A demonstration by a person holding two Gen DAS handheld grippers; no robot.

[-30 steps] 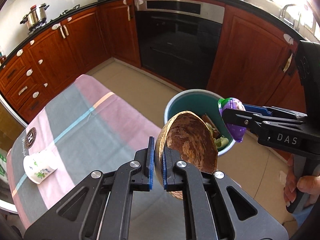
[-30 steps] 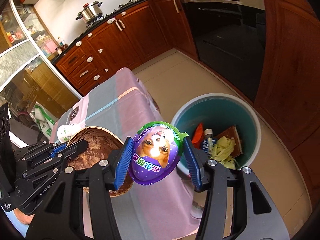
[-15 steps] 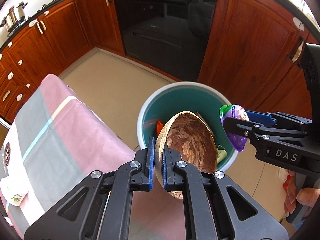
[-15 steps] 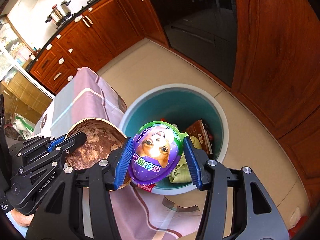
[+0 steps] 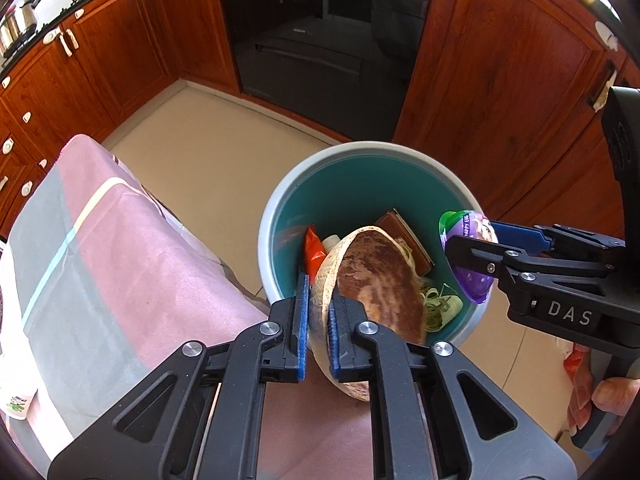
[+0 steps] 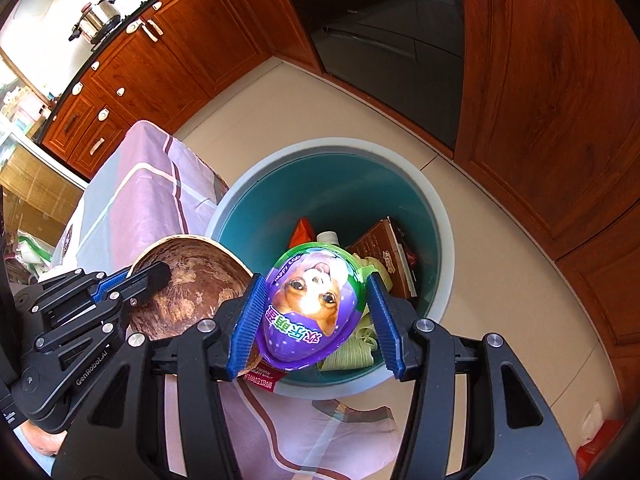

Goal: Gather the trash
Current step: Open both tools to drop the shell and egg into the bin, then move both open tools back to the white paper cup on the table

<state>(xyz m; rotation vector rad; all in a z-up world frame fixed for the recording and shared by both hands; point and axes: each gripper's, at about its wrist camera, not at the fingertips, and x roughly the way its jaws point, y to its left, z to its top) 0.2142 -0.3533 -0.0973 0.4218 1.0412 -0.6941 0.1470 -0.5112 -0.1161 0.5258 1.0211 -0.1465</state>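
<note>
Over bin (image 5: 280, 184) — left claw (image 5: 318, 312) just loosening, coconut shell (image 5: 376, 280) between pads; right claw (image 6: 316, 320) pinching egg (image 6: 312, 308).

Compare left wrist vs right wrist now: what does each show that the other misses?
Left wrist only: the right hand on the right gripper handle. Right wrist only: the left hand, and the dog print on the purple egg that the right gripper clamps. Both: teal bin with trash, egg, tablecloth, and the coconut shell wall between the left gripper jaws, which have just been opening.
</note>
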